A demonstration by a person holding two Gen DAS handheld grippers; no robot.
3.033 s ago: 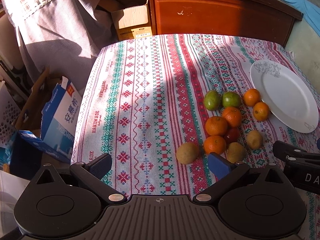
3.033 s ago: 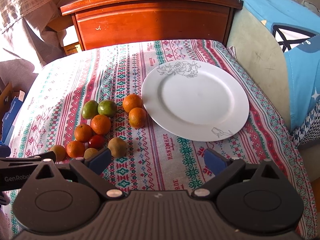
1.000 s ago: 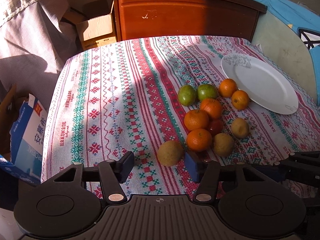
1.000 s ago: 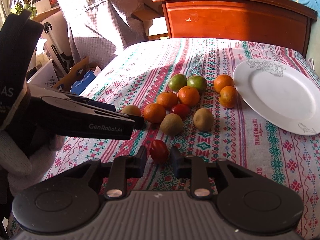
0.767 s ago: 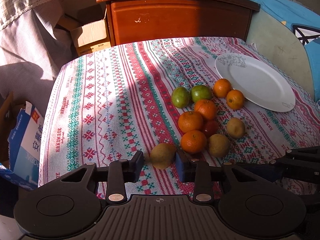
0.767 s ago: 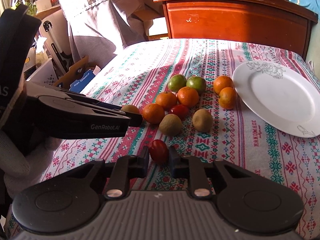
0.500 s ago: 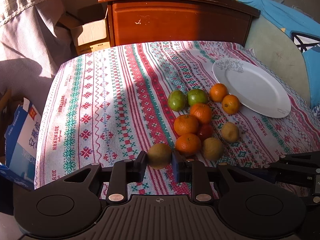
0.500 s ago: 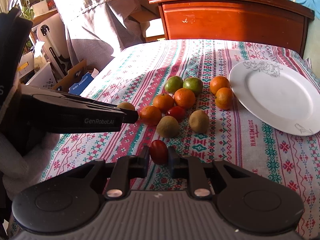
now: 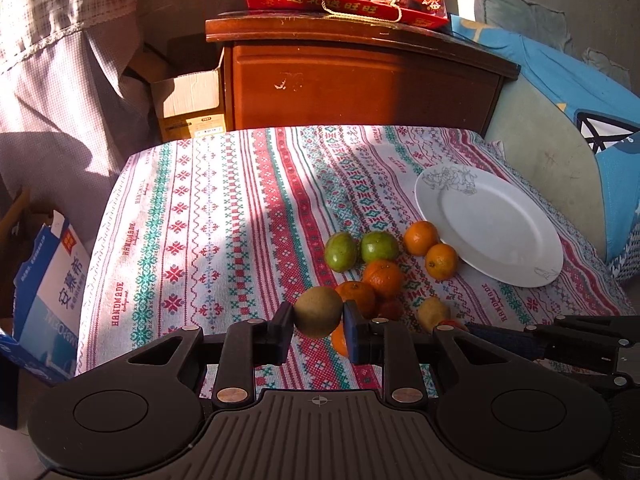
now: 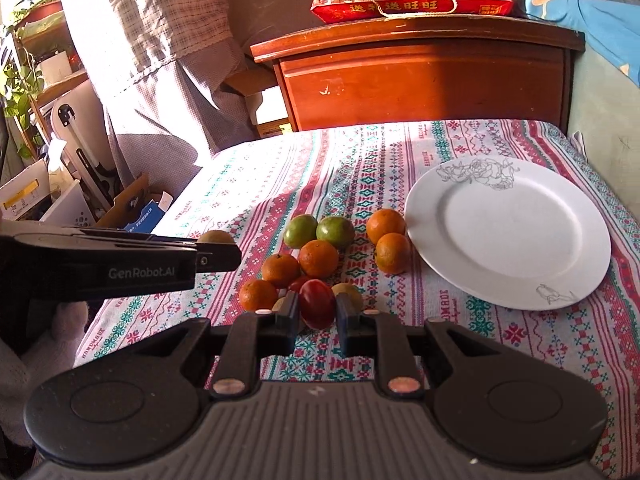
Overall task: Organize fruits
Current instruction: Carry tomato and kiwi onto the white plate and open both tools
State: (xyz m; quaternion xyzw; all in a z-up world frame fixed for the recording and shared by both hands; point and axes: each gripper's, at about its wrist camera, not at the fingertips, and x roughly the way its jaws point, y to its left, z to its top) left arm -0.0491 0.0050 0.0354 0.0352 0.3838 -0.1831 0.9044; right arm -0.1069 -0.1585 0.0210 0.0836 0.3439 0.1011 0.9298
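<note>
Item: left tongs (image 9: pixel 318 320) are clamping a brown kiwi (image 9: pixel 318 311) above the tabletop (image 9: pixel 208 216); right tongs (image 10: pixel 317 316) are pinching a red tomato (image 10: pixel 317 303), both lifted near the fruit cluster.

Risk: either round fruit may be slipping out and rolling off the cloth edge; the tomato may be bruising under pressure.

Count, lying loose: five oranges (image 10: pixel 318 258), two green fruits (image 10: pixel 335 232), two kiwis, one tomato; one white plate (image 10: pixel 508 236), standing bare.

White plate (image 10: pixel 508 236) with grey rose sketch; red-green-white cross-stitch-patterned tablecloth (image 9: pixel 208 240).
</note>
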